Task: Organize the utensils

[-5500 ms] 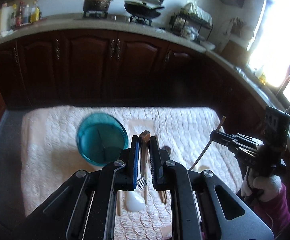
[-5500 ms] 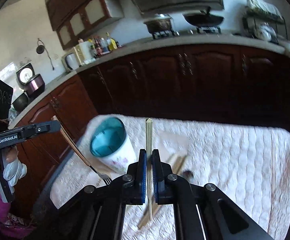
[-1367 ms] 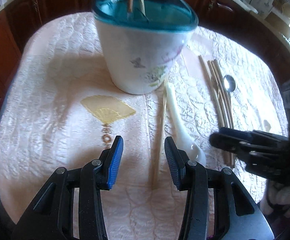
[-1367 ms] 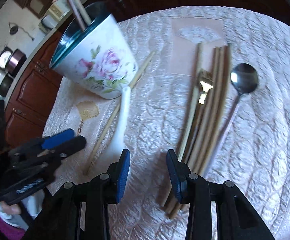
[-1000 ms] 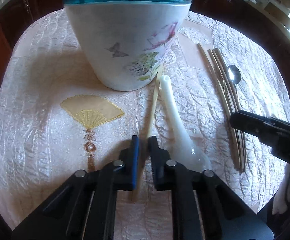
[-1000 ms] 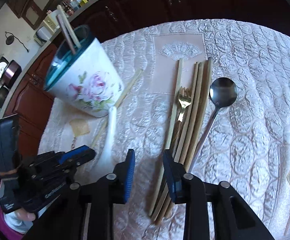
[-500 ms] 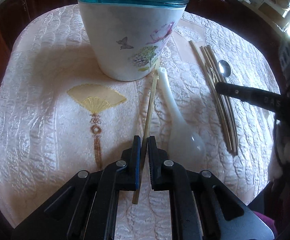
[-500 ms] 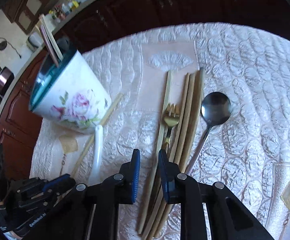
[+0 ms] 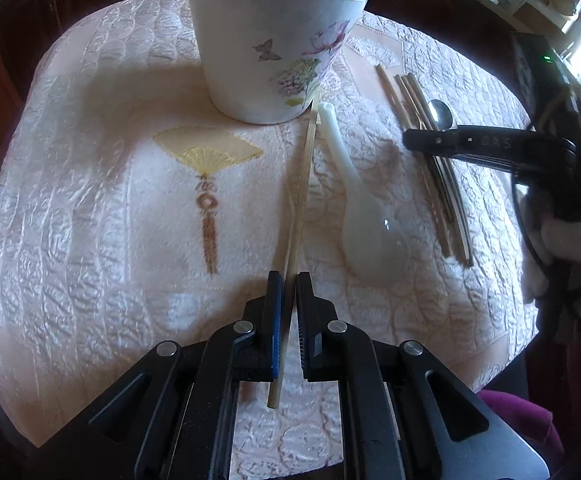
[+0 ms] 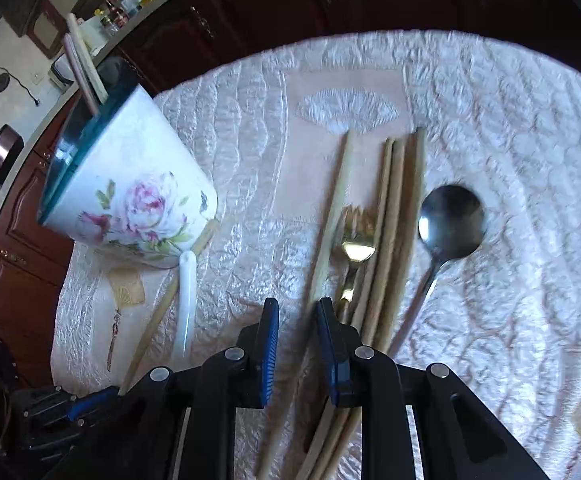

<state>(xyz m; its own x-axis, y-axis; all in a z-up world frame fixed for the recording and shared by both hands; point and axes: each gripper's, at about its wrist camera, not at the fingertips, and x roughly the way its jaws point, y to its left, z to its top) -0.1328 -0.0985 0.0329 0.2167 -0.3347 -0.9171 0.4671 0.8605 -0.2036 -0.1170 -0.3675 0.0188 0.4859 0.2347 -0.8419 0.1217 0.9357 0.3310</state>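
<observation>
A white floral holder with a teal rim stands on the quilted cloth; two sticks poke out of it. My left gripper is shut on a single wooden chopstick that runs toward the holder's base. A white ceramic spoon lies just right of it. My right gripper is partly open over the near ends of a bundle of chopsticks, with one pale chopstick between its fingers. A gold fork and a metal spoon lie in that bundle.
The quilted cream cloth covers the table, with a yellow fan motif. Dark wooden cabinets stand behind. The right gripper and gloved hand show at the right of the left wrist view.
My left gripper closed on the single chopstick and now holds it. My right gripper narrowed and came down over the near ends of the chopstick bundle.
</observation>
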